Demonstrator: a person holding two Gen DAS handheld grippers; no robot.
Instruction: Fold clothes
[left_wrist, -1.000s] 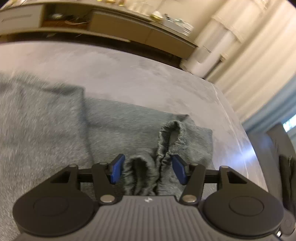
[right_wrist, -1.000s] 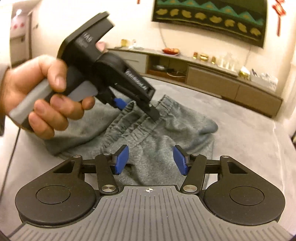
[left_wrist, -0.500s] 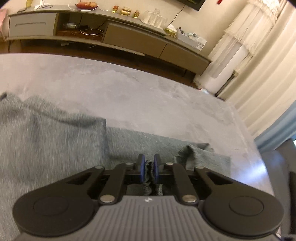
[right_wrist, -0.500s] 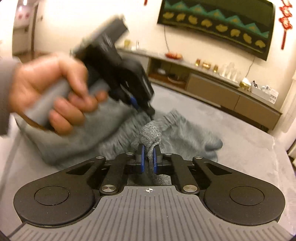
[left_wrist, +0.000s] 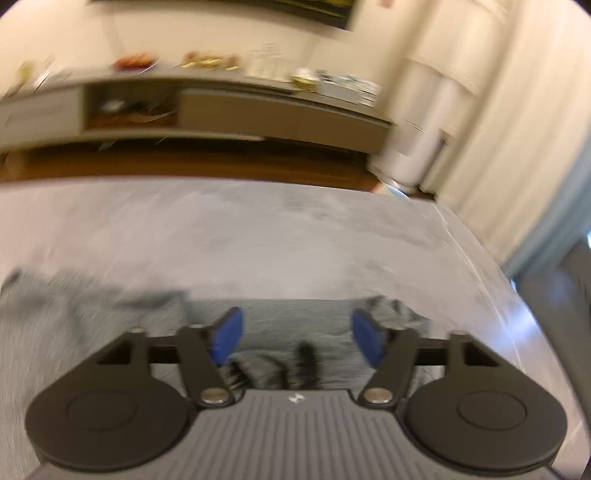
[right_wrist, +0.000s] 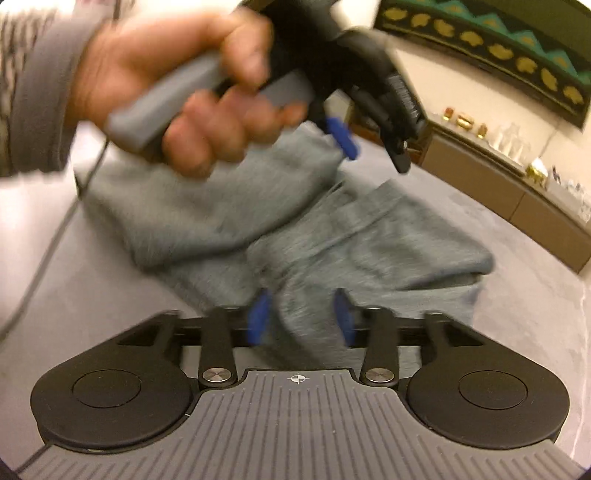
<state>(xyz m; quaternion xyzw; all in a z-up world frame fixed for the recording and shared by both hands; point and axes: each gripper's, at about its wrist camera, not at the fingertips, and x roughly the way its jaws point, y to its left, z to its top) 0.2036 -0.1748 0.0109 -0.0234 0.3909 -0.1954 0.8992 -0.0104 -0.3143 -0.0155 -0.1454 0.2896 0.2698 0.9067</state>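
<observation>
The grey garment (right_wrist: 332, 236) lies crumpled on the grey surface (left_wrist: 258, 229), spreading from 9 to 3 o'clock beneath both grippers. The left gripper (left_wrist: 295, 336) is spread wide above it. The right gripper (right_wrist: 301, 317) is parted, cloth bunched between its pads.

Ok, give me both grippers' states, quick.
Left gripper: open, holding nothing, above the grey sweatpants.
Right gripper: open, grey fabric between its fingers but not clamped.
</observation>
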